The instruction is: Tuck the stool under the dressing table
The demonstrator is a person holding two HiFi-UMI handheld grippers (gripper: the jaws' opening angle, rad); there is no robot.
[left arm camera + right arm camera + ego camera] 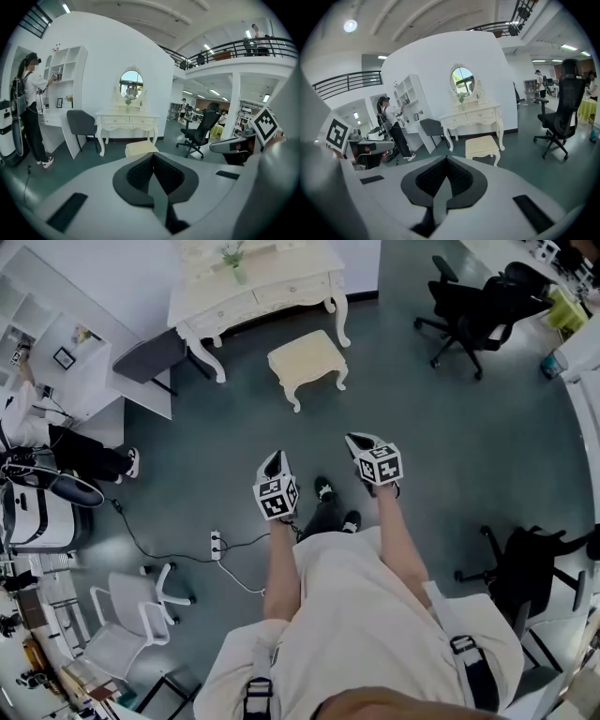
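A cream stool (307, 360) stands on the grey floor just in front of the white dressing table (253, 287), out in the open and not under it. Both show again in the left gripper view, stool (140, 148) and table (127, 123), and in the right gripper view, stool (482, 146) and table (472, 117). My left gripper (273, 459) and right gripper (357, 440) are held side by side well short of the stool, pointing toward it. Each has its jaws pressed together with nothing between them.
A grey chair (155, 354) sits left of the table beside white shelving. A black office chair (478, 301) stands at the right. A person (56, 442) stands at the far left. A power strip (216, 545) with cable lies on the floor; a white chair (131, 610) is nearer.
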